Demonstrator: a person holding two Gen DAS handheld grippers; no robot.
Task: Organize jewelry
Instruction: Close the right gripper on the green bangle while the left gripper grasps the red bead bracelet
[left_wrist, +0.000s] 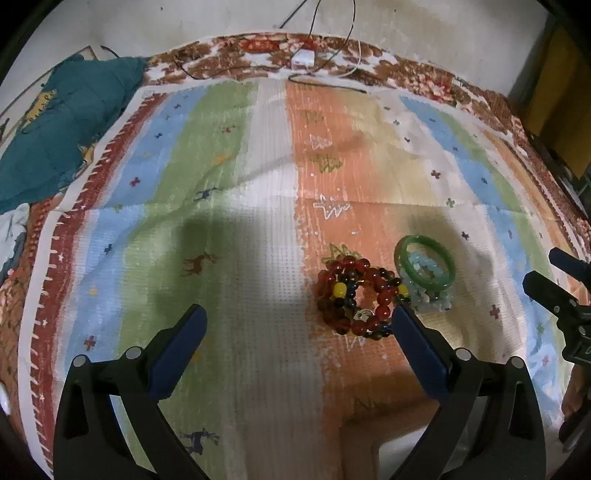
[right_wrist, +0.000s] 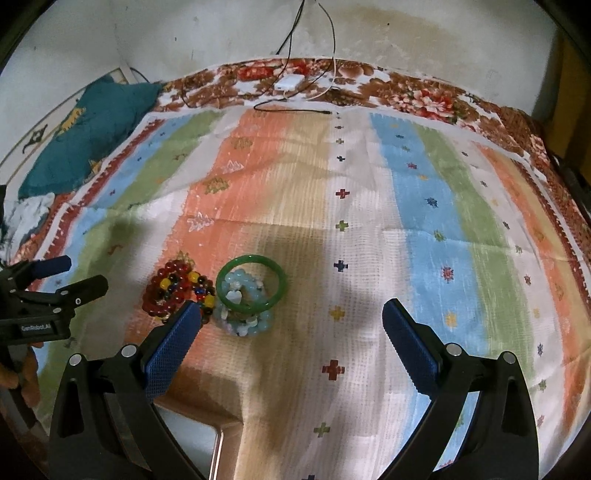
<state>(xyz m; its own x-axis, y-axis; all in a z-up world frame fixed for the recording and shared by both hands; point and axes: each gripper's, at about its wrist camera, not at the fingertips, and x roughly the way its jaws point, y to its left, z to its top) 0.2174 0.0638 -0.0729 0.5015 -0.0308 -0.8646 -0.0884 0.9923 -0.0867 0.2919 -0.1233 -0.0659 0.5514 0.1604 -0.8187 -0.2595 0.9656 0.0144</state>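
A heap of red and dark bead bracelets (left_wrist: 354, 295) with some yellow beads lies on the striped cloth (left_wrist: 258, 184). Just right of it, a green bangle (left_wrist: 424, 264) rests on pale blue bead bracelets (left_wrist: 430, 299). My left gripper (left_wrist: 297, 317) is open above the cloth, and its right fingertip overlaps the edge of the red heap. In the right wrist view my right gripper (right_wrist: 291, 314) is open too. Its left fingertip sits beside the red beads (right_wrist: 173, 291), with the green bangle (right_wrist: 251, 282) and pale blue beads (right_wrist: 243, 323) just ahead of the gap.
A pink-rimmed box corner (right_wrist: 207, 428) shows at the near edge, below the grippers. A teal cloth (left_wrist: 62, 129) lies at the far left. A white charger (left_wrist: 303, 58) and cables sit by the wall at the back. A hand (right_wrist: 22, 376) holds the left gripper (right_wrist: 86, 273).
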